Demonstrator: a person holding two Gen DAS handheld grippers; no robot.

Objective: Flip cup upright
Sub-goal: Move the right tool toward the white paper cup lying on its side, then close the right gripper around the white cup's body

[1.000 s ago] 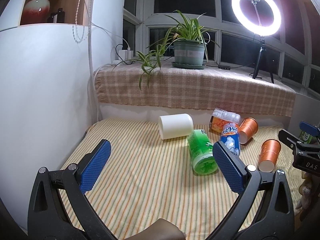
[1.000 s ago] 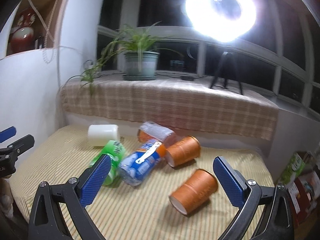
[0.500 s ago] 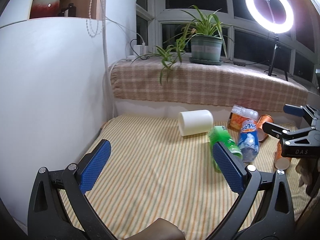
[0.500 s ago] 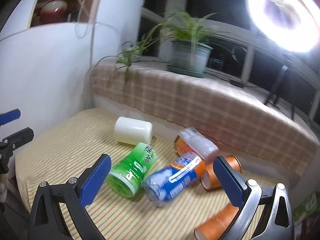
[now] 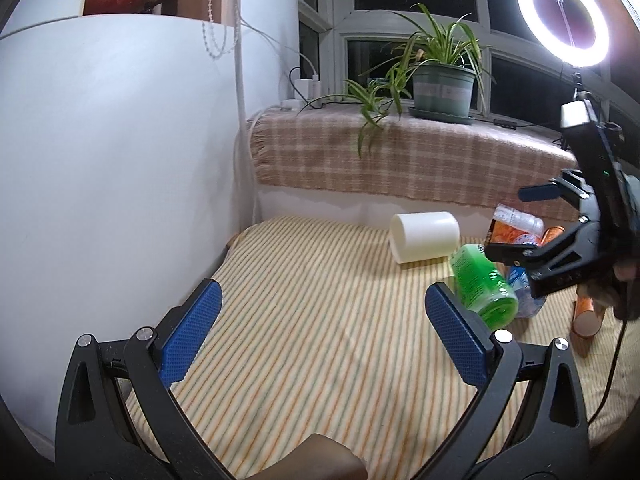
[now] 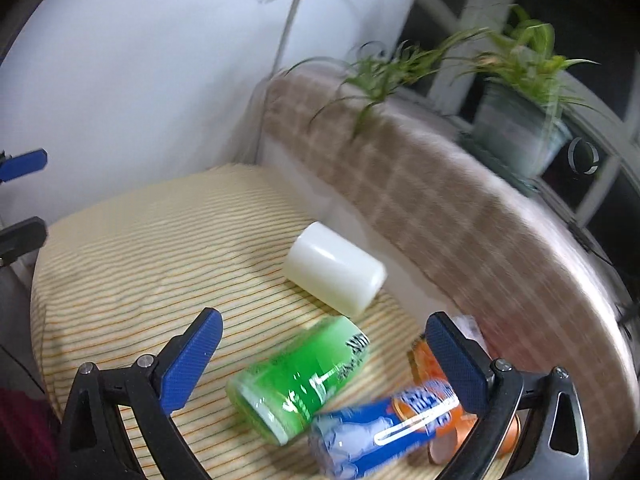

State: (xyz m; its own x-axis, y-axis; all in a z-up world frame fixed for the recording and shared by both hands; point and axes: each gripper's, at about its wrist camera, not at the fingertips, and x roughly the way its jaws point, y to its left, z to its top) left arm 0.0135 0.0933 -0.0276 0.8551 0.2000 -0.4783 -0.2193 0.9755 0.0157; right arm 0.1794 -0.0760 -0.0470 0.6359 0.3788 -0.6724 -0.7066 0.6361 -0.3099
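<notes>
A white cup (image 5: pixel 425 234) lies on its side at the back of the striped cloth, also in the right wrist view (image 6: pixel 335 275). A green bottle (image 6: pixel 298 376) lies in front of it, between my right gripper's open blue pads. My right gripper (image 6: pixel 320 352) is open and empty, hovering above the green bottle; it shows in the left wrist view (image 5: pixel 560 236). My left gripper (image 5: pixel 320 336) is open and empty, low over the cloth's left part, well short of the white cup. An orange cup (image 5: pixel 587 314) lies on its side at the right.
A blue-labelled bottle (image 6: pixel 380 432) and an orange-labelled bottle (image 5: pixel 516 226) lie beside the green one. A white wall (image 5: pixel 120 160) bounds the left. A checked-cloth ledge (image 5: pixel 400 160) with a potted plant (image 5: pixel 440 88) and a ring light (image 5: pixel 564 12) runs behind.
My right gripper has swung left and down toward the green bottle and white cup. My left gripper has turned further left, so the objects shift right in its view.
</notes>
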